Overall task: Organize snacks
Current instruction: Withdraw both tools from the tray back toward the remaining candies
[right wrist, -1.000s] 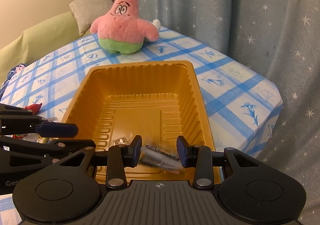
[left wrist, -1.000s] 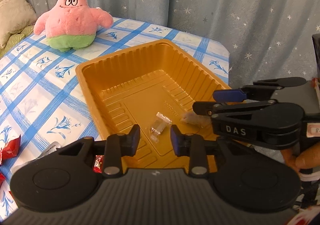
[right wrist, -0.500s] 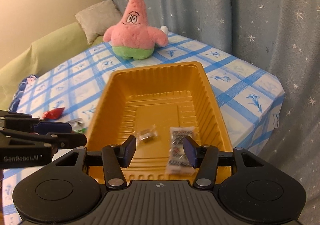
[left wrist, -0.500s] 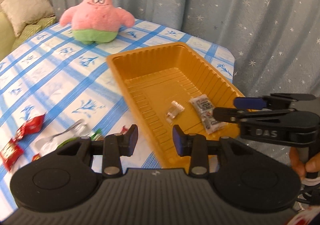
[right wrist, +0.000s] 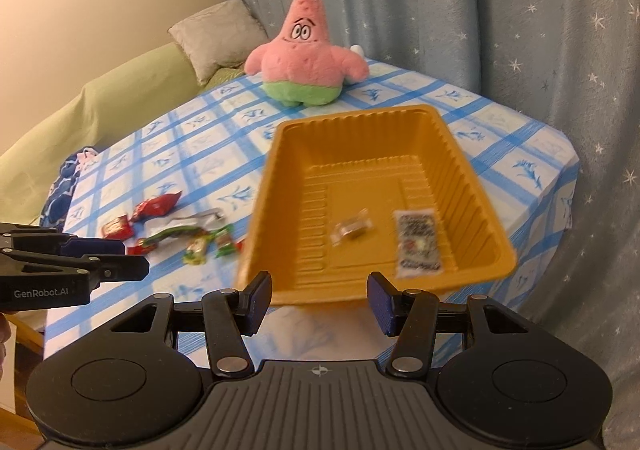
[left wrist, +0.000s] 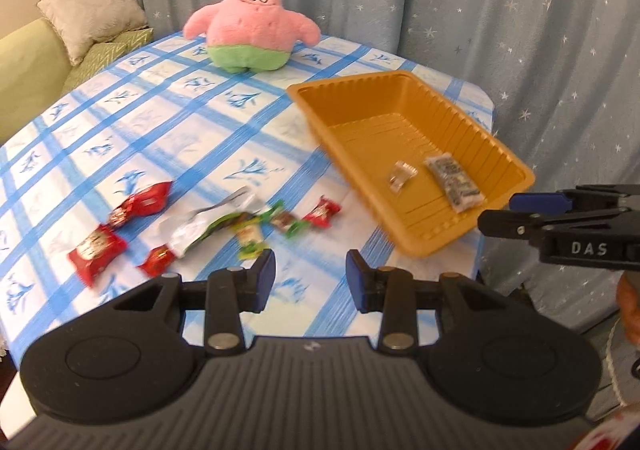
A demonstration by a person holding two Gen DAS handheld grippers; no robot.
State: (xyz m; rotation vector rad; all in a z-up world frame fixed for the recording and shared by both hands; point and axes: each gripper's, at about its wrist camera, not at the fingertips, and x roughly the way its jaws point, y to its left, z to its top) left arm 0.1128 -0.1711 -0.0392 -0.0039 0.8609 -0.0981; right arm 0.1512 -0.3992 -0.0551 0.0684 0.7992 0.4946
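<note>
Both claws have pulled back from the orange tray (right wrist: 460, 169). The right claw (right wrist: 319, 304), which a second ago had a printed snack packet (right wrist: 418, 244) between its fingers, has let it go and spread wider; the packet now lies in the tray ahead of it. The left claw (left wrist: 311, 282) has swung left, so loose wrappers (left wrist: 208, 223) on the bench lie ahead of it.

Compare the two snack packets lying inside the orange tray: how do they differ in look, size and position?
1. The clear packet is see-through and crinkled; the printed packet is flat with dark, busy print.
2. The clear packet looks smaller than the longer, rectangular printed packet.
3. In the right wrist view the clear packet sits near the middle of the orange tray, the printed packet nearer its right wall.

Both lie loose on the tray floor, apart, held by neither hand-held gripper.
</note>
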